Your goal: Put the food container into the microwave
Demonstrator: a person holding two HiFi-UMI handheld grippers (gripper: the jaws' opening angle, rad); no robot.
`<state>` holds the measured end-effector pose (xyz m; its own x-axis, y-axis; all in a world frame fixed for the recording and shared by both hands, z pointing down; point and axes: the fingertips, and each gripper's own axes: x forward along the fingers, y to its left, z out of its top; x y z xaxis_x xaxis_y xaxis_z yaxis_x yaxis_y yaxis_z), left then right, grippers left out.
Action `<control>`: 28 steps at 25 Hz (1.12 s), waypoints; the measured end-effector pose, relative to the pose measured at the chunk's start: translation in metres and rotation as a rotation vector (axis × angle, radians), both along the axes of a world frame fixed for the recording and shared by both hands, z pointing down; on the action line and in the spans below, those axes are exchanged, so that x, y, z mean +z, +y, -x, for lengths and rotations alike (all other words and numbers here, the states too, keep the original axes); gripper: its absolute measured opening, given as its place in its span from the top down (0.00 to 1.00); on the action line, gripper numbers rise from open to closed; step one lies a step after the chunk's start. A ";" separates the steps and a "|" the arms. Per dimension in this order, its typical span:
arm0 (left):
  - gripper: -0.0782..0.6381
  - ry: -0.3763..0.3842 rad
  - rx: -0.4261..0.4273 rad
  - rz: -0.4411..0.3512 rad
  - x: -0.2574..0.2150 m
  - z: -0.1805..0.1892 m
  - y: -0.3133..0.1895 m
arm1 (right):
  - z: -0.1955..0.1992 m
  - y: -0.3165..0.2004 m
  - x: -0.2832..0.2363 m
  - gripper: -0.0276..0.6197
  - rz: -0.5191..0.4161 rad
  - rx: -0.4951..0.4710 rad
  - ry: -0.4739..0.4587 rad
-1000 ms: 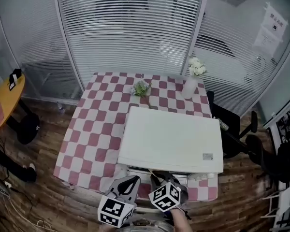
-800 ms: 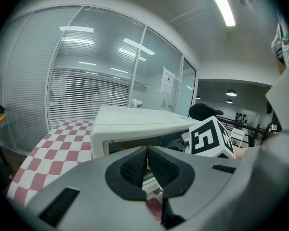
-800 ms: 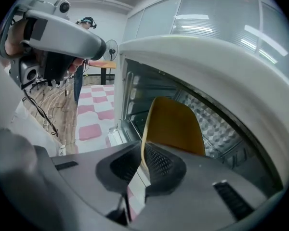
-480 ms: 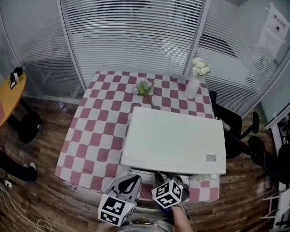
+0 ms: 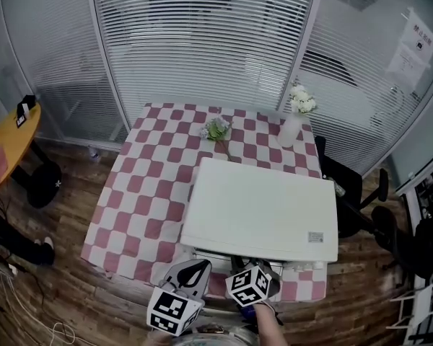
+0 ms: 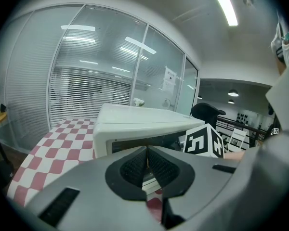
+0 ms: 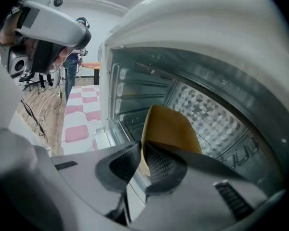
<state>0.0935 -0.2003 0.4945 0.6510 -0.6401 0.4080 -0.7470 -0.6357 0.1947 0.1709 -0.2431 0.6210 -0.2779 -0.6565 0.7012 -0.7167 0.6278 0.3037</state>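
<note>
Right claw (image 7: 140,147) pinches food container (image 7: 171,128) rim — inside microwave (image 7: 192,37) cavity.

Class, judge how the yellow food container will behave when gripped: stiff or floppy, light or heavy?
Probably stiff: the yellow container holds its shape though the right gripper pinches only its rim. Likely light, since one edge grip carries it.
</note>
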 end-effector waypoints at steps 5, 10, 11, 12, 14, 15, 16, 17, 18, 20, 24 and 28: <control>0.87 -0.005 0.001 -0.006 0.001 0.001 0.000 | 0.000 -0.003 0.000 0.91 -0.030 -0.010 0.000; 0.87 -0.010 0.009 -0.011 0.000 0.001 -0.002 | -0.003 -0.004 -0.009 0.87 -0.051 0.014 -0.056; 0.87 -0.011 0.010 -0.012 0.000 0.001 -0.002 | -0.003 -0.003 -0.012 0.85 -0.051 0.022 -0.075; 0.87 -0.012 0.011 -0.012 0.000 0.001 -0.002 | -0.003 -0.003 -0.014 0.85 -0.052 0.030 -0.092; 0.87 -0.013 0.015 -0.011 0.001 0.000 -0.001 | -0.004 -0.001 -0.017 0.83 -0.061 0.042 -0.116; 0.87 -0.013 0.018 -0.011 0.001 0.000 -0.001 | -0.005 -0.001 -0.019 0.83 -0.066 0.048 -0.125; 0.87 -0.012 0.020 -0.010 0.001 -0.001 0.000 | -0.005 0.000 -0.020 0.82 -0.071 0.054 -0.133; 0.87 -0.011 0.024 -0.009 0.002 -0.002 0.001 | -0.006 0.001 -0.022 0.82 -0.076 0.060 -0.143; 0.87 -0.010 0.026 -0.007 0.002 -0.002 0.001 | -0.006 0.002 -0.024 0.82 -0.081 0.067 -0.157; 0.87 -0.010 0.029 -0.006 0.004 -0.003 0.002 | -0.006 0.006 -0.029 0.83 -0.087 0.078 -0.190; 0.87 -0.009 0.037 -0.004 0.005 -0.004 0.005 | -0.006 0.019 -0.036 0.85 -0.091 0.088 -0.239; 0.87 -0.009 0.051 -0.001 0.007 -0.008 0.009 | -0.004 0.034 -0.043 0.92 -0.086 0.092 -0.329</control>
<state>0.1012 -0.1914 0.5013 0.6789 -0.6066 0.4138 -0.7155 -0.6730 0.1874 0.1746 -0.2094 0.5782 -0.4166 -0.7422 0.5249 -0.8373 0.5382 0.0964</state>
